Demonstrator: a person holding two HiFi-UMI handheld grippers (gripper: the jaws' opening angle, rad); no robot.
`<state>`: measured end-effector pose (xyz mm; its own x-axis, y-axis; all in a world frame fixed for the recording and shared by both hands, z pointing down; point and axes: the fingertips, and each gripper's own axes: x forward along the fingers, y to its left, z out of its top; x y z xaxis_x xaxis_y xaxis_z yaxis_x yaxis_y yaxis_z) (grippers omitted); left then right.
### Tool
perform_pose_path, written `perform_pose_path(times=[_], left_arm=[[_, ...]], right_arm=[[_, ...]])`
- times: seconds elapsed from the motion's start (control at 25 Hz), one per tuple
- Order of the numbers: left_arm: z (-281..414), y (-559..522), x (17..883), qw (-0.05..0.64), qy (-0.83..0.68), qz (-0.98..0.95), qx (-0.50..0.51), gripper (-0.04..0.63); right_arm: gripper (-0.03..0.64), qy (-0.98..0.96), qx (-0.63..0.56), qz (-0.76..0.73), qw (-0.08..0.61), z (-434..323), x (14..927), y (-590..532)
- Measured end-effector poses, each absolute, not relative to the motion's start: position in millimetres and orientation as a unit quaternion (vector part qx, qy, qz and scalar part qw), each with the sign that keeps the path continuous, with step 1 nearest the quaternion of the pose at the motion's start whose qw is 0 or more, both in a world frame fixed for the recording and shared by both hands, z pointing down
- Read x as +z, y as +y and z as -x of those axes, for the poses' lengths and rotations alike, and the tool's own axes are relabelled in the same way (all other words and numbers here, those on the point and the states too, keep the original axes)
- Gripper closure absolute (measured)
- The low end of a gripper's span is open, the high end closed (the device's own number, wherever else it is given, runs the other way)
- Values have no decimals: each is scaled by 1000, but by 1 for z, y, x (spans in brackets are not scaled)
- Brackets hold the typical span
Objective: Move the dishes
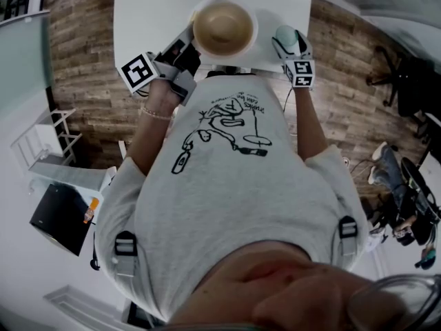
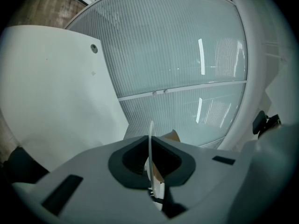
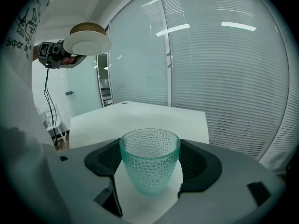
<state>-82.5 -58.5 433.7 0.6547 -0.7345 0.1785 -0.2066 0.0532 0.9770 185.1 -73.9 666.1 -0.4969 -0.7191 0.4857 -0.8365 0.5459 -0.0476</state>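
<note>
A tan bowl (image 1: pixel 222 25) sits on a white plate (image 1: pixel 252 41), held up over the near edge of the white table (image 1: pixel 148 12). My left gripper (image 1: pixel 195 45) is shut on the plate's rim, which shows edge-on between the jaws in the left gripper view as a thin white plate (image 2: pixel 151 139) with the bowl (image 2: pixel 172 136) behind it. My right gripper (image 1: pixel 290 42) is shut on a green dimpled glass (image 1: pixel 287 36). In the right gripper view the glass (image 3: pixel 150 158) stands upright between the dark pads (image 3: pixel 202 166), above the table (image 3: pixel 140 118). The plate (image 3: pixel 88 43) hangs at upper left there.
A glass wall with blinds (image 3: pixel 224 78) runs behind the table. Wood floor (image 1: pixel 83 81) surrounds it. A white rack (image 1: pixel 41 143) and a black box (image 1: pixel 58 216) stand on the left, and an office chair (image 1: pixel 403 81) on the right.
</note>
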Motion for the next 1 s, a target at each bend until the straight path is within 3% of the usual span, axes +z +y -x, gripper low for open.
perform_pose_path(times=[1.0], left_arm=[[76, -61, 431, 635, -347, -659, -207, 583]], right_arm=[[241, -850, 137, -455, 226, -188, 672, -54]])
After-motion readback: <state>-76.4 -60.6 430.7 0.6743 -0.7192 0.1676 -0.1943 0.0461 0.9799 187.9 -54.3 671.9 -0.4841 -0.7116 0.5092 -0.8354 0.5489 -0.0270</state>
